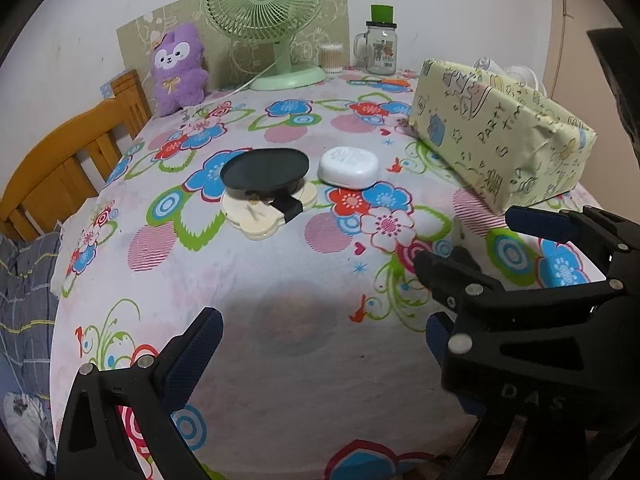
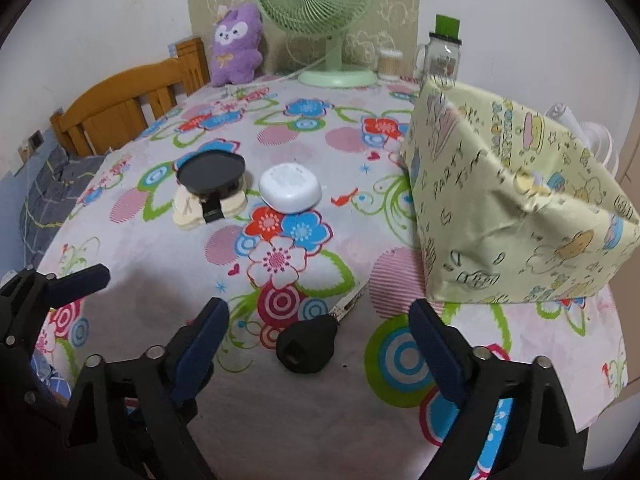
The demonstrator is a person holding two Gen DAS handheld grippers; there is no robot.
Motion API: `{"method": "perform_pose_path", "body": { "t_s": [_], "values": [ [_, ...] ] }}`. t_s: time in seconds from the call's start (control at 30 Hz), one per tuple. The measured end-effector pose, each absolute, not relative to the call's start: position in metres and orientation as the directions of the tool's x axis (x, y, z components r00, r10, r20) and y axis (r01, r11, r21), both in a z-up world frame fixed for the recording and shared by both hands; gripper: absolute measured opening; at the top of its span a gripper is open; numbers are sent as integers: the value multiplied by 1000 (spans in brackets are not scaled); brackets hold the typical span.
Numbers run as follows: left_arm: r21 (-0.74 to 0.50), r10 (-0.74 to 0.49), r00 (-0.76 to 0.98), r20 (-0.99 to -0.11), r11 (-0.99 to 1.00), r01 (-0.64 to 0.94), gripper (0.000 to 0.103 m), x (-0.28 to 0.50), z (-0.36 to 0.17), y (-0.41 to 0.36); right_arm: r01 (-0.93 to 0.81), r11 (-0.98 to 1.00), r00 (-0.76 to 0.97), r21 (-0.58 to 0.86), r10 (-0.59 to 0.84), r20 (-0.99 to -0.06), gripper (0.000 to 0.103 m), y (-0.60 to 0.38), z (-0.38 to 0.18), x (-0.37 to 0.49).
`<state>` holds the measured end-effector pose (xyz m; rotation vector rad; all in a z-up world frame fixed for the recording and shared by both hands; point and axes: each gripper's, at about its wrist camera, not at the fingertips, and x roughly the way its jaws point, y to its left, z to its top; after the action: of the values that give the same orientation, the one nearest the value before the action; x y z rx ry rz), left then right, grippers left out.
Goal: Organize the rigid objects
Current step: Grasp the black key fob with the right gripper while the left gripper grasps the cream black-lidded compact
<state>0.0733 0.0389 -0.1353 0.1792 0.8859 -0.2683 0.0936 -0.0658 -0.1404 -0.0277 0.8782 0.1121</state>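
Right gripper (image 2: 320, 332) spread wide, nothing pinched, black-headed key (image 2: 310, 344) lying on the floral tablecloth (image 2: 280, 420) between its blue pads. Left gripper (image 1: 320, 344) also spread, nothing between its fingers. Farther off, one black round dish (image 2: 211, 174) resting on a cream bear-shaped coaster (image 2: 192, 210), one closed white case (image 2: 290, 188) just to its right. One wrapped box (image 2: 512, 200) at right. At far edge: one green fan (image 2: 320, 4), one purple plush (image 2: 236, 46), one glass jar mug (image 2: 442, 58), one tub of cotton swabs (image 2: 390, 65).

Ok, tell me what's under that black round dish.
The black round dish rests on cream flower-shaped coasters, stacked at least two high, with a black strip across them. How far the coasters reach beneath the dish is hidden.
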Motion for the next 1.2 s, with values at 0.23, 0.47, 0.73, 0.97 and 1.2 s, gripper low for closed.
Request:
{"method": "perform_pose_path", "body": {
  "t_s": [0.23,0.47,0.73,0.97,1.2],
  "values": [
    [54,-149,581,-800,947,316,102,79,-147,38,-64,998,593,-7,33,-804,71,-62,-156,99],
    [20,-178,573,-800,946,323,103,83,-149,41,-62,998,597,-11,28,-802,37,-49,-154,97],
    [3,-182,575,-797,952,306,102,90,-149,44,-87,996,597,-9,45,-801,29,-46,-153,105],
    [3,-171,598,-783,960,278,102,99,-145,47,-96,995,613,-17,46,-789,13,-47,-148,113],
    [23,-155,600,-785,960,278,102,111,-145,45,-92,996,602,8,62,-796,12,-52,-149,122]
  ]
}}
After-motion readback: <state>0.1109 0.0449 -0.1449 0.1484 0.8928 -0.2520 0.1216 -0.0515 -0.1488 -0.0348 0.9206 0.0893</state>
